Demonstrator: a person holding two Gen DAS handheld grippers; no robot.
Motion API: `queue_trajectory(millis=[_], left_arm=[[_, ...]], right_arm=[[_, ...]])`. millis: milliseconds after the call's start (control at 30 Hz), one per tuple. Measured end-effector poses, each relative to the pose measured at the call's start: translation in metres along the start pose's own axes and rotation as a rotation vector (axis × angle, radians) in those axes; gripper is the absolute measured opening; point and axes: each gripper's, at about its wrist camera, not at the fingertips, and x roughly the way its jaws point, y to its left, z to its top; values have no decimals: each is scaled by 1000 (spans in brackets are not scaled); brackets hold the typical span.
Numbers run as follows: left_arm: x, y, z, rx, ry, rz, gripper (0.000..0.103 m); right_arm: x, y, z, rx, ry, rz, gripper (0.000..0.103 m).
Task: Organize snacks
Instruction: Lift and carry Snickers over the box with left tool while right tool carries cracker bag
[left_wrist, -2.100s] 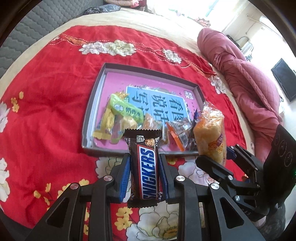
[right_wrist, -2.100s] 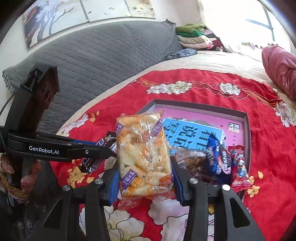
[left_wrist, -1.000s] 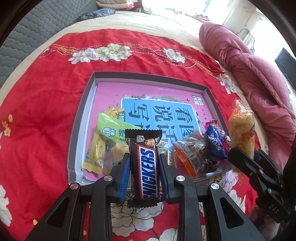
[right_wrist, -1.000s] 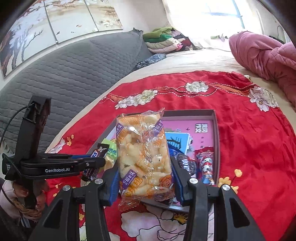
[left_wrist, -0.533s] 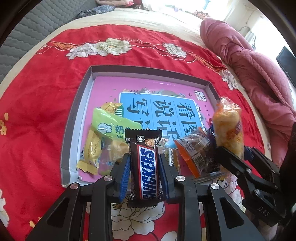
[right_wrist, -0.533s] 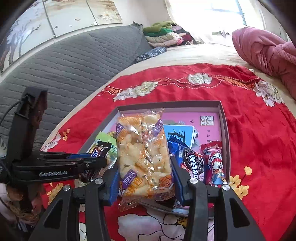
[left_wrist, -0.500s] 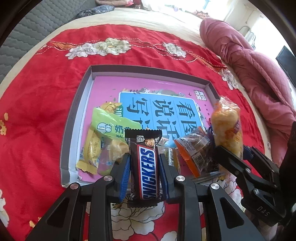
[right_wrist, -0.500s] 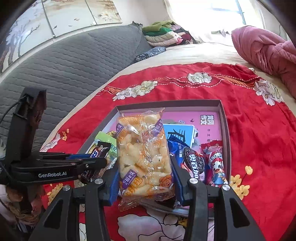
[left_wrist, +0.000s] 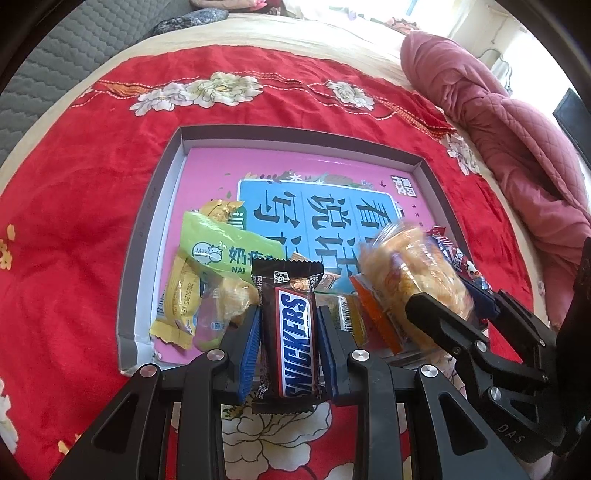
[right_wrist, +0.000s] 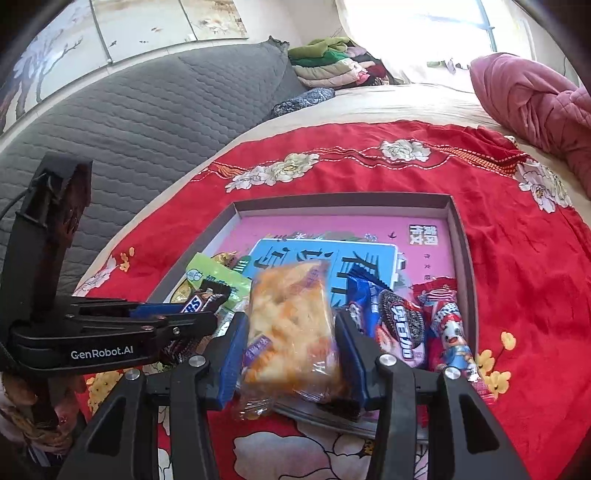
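My left gripper (left_wrist: 288, 312) is shut on a brown Snickers bar (left_wrist: 293, 332), held upright over the near edge of a grey tray (left_wrist: 155, 221) with a pink and blue card on its floor. My right gripper (right_wrist: 290, 317) is shut on a clear bag of orange puffed snacks (right_wrist: 291, 332). The bag is blurred and its top leans forward over the tray's near edge (right_wrist: 332, 413). In the left wrist view this bag (left_wrist: 410, 280) hangs just right of the Snickers bar. The right wrist view shows the Snickers bar (right_wrist: 201, 299) to the left of the bag.
In the tray lie a green packet (left_wrist: 221, 251), yellow sweets (left_wrist: 177, 295), an orange packet (left_wrist: 373, 314), an Oreo packet (right_wrist: 399, 328) and a red packet (right_wrist: 447, 332). The tray rests on a red flowered bedspread (left_wrist: 74, 221). A pink quilt (left_wrist: 517, 129) lies right, a grey headboard (right_wrist: 129, 122) left.
The right gripper has come down and nearer to the tray and the left gripper. The puffed snack bag now looks blurred and tipped forward between the fingers. The left gripper has kept still.
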Motion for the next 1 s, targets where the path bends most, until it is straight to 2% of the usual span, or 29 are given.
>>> queue_trajectory(millis=[800,1000], left_arm=[[-1,4,1,-22,10,-10,31],[0,3,0,-20,14,-9,31]], right_arm=[[1,4,-1,-11,14,-3,51],[4,13,-4,-87,20,-68,51]])
